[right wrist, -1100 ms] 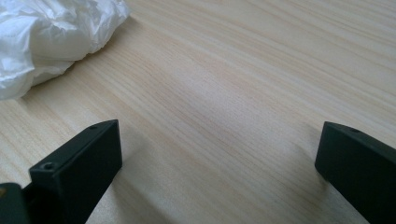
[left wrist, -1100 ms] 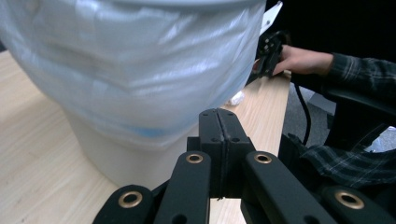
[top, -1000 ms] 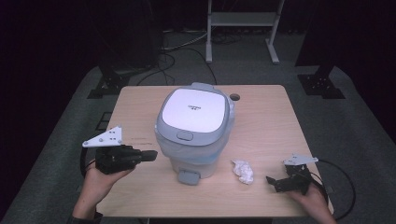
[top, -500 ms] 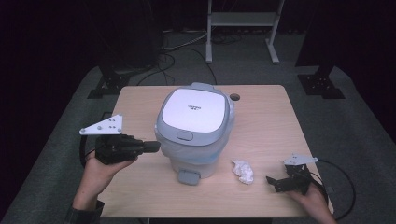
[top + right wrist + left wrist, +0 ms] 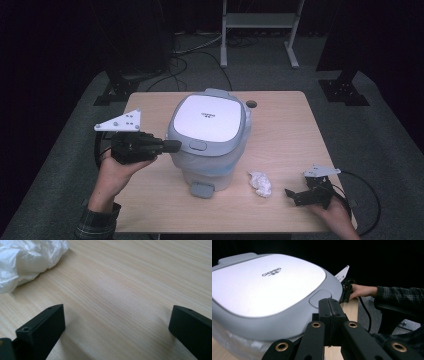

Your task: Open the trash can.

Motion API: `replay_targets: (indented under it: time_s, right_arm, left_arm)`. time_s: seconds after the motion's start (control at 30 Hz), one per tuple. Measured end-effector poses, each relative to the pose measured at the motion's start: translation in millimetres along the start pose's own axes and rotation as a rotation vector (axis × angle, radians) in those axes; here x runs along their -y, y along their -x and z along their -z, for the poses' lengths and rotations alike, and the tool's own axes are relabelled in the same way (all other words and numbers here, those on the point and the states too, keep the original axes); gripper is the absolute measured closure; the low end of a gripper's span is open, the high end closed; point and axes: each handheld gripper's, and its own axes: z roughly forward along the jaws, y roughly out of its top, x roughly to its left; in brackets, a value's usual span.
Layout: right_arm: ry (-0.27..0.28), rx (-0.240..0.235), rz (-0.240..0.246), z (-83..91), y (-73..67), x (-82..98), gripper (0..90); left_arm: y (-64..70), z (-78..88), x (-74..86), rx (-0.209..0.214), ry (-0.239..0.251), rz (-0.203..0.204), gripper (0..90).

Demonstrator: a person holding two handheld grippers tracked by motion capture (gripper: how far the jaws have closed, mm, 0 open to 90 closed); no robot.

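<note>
A grey bin (image 5: 207,135) with a white lid panel and a plastic liner stands mid-table, its pedal (image 5: 202,189) facing me. My left gripper (image 5: 175,146) is shut with nothing in it, raised at the lid's left front edge. In the left gripper view its joined jaw tips (image 5: 329,301) sit just before the lid's oval button (image 5: 320,297); whether they touch it I cannot tell. A crumpled white wad (image 5: 260,183) lies to the right of the pedal. My right gripper (image 5: 294,197) rests low on the table, open, right of the wad (image 5: 25,260), with bare wood between its jaws (image 5: 117,322).
The wooden table (image 5: 280,125) has a round cable hole (image 5: 251,104) behind the bin. Dark stands and a metal rack (image 5: 257,30) stand on the floor beyond the far edge. The right gripper's cable (image 5: 367,200) loops off the table's right corner.
My left gripper has risen and moved right, up to the bin lid's edge. The right gripper, the wad and the bin have not moved.
</note>
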Motion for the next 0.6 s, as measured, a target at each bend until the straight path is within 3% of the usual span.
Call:
replay_targets:
  time_s: [0.6]
  right_arm:
    - [0.000,0.000,0.000,0.0,0.0,0.0,0.0]
  left_arm:
    - [-5.4,-33.9,-14.6,0.028,-0.018,-0.020,90.0]
